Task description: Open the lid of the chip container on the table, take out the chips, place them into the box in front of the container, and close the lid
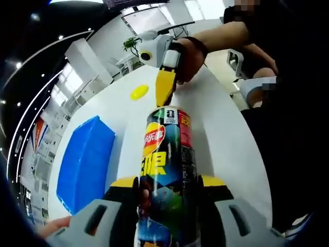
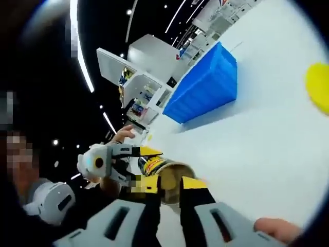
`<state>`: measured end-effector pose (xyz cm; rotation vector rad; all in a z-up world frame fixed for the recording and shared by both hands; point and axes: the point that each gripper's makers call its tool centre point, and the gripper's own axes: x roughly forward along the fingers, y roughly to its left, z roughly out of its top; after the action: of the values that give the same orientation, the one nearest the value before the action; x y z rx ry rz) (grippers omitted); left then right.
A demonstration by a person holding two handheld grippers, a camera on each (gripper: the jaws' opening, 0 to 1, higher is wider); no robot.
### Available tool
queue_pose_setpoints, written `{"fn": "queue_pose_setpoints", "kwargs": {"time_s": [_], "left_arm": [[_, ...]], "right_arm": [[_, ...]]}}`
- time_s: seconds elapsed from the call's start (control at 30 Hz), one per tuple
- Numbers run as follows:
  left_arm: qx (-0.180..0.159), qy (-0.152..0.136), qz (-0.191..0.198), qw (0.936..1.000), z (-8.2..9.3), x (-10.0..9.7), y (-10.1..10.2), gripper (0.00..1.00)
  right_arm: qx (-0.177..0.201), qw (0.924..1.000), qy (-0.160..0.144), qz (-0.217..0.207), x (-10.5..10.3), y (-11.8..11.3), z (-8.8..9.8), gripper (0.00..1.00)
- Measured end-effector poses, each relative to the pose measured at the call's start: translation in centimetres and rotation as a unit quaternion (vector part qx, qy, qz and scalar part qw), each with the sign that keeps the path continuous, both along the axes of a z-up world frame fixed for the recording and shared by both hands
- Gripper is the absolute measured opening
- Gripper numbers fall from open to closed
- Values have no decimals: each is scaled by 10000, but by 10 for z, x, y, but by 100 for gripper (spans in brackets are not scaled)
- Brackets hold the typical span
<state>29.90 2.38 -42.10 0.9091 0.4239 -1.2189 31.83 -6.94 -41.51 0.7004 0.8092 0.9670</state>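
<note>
The chip can, dark with a red and yellow label, is held in my left gripper, whose yellow-tipped jaws press on its two sides. Its lid is off: the yellow lid lies on the white table beyond the can. My right gripper comes down from above with its tip at the can's top end. In the right gripper view my right gripper has narrow-set jaws right at the can's open mouth; anything between them is hidden. The blue box stands left of the can.
The white table stretches around the can, with the blue box and the lid far apart on it. A person's hand and dark sleeve drive the right gripper. White shelving stands beyond the table edge.
</note>
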Motion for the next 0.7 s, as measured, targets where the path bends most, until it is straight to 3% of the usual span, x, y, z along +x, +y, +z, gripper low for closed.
{"fn": "queue_pose_setpoints", "kwargs": {"time_s": [0.23,0.33,0.37,0.5,0.7], "left_arm": [[-53,25,28,10000,-1,1,1,47],[-91,90,63,9999,-2,3,0,47],[-91,102,82,9999,-2,4,0,47],[-11,103,143,9998,-3,7,-1,48],[120,18,132,9998,-11,10,-2,51]], "right_arm": [[114,9990,363,218,-8,18,-3,10],[628,9923,1052,207,-12,24,0,6],[657,9915,1101,216,-12,25,0,5],[463,9956,779,241,-10,28,0,5],[284,9925,1102,454,-11,37,-9,8]]}}
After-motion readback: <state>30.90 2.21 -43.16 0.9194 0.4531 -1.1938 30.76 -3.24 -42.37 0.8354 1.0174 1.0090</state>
